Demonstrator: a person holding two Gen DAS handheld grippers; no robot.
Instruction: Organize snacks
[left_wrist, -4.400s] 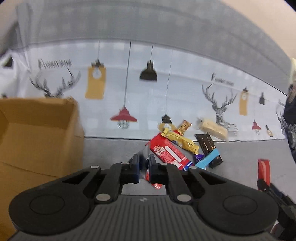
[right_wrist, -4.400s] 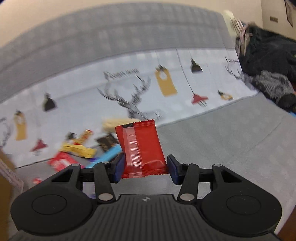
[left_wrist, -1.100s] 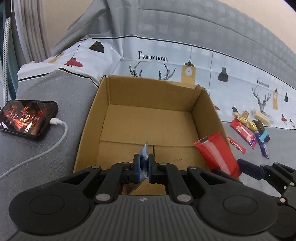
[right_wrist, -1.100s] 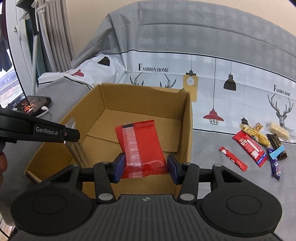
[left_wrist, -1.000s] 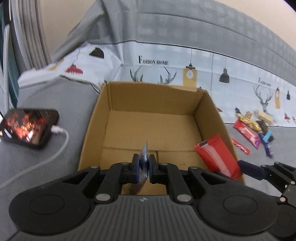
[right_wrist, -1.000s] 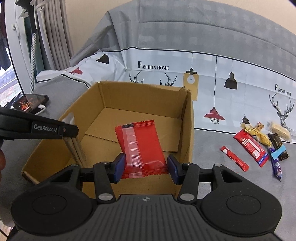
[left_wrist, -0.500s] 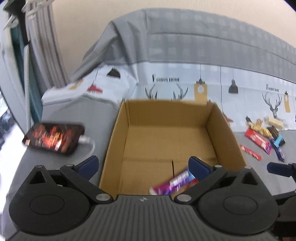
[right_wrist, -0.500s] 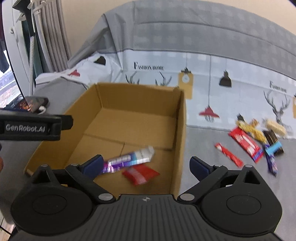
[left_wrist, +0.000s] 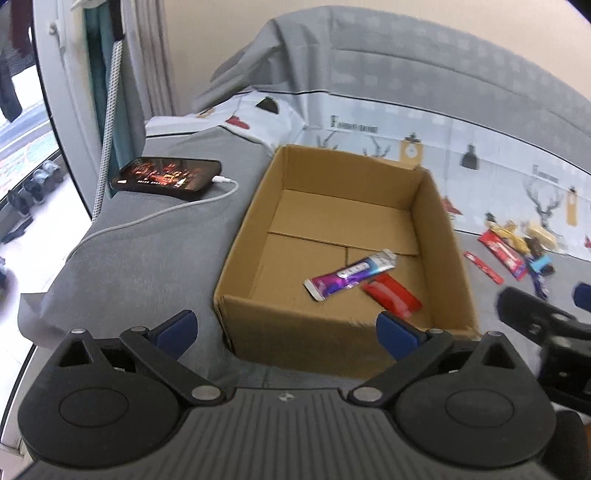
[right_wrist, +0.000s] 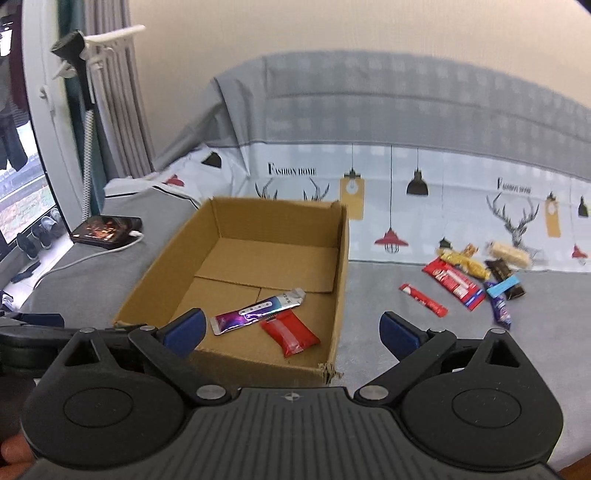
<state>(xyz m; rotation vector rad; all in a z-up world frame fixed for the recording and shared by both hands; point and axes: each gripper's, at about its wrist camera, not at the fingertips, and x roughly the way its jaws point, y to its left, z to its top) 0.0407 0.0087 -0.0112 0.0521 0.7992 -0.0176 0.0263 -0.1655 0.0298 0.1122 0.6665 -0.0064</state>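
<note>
Both jaws spread wide, left gripper (left_wrist: 286, 330) and right gripper (right_wrist: 291, 330) empty; ahead, corrugated cardboard box (right_wrist: 341, 266), glossy purple bar (right_wrist: 258, 311) touching crinkled red packet (right_wrist: 290, 331); loose wrappers (right_wrist: 469, 277) right of it

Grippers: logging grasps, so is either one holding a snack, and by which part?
Nothing is held. Left gripper and right gripper are open; both snacks lie in the box.

An open cardboard box (right_wrist: 341, 254) holds two snacks lying flat on its floor: a purple-and-white bar (right_wrist: 257, 311) and, touching it, a red packet (right_wrist: 290, 332). Other wrapped snacks (right_wrist: 469, 275) lie clustered on the grey sofa cover, right of the box.
</note>
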